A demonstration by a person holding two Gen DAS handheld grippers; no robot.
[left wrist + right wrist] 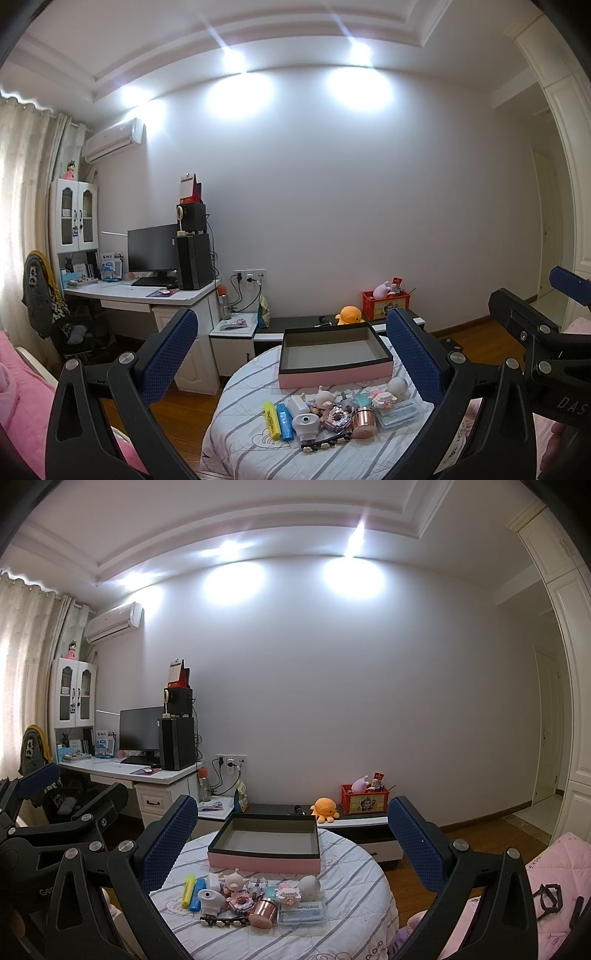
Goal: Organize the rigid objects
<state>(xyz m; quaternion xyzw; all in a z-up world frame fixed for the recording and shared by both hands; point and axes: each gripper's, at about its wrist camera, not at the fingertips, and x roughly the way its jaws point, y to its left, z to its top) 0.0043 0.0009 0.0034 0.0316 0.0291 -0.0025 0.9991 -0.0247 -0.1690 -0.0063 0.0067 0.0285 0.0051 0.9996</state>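
An empty pink box with a dark rim stands on a round table with a striped cloth. In front of it lies a cluster of small items: a yellow highlighter, a blue one, a copper-coloured jar, a clear case, a hair clip and small figurines. My left gripper and right gripper both hover open above and before the table, holding nothing.
A white desk with a monitor and a computer tower stands at the left wall. A low bench behind the table carries an orange plush and a red toy crate. Pink bedding lies at the right. The floor is wood.
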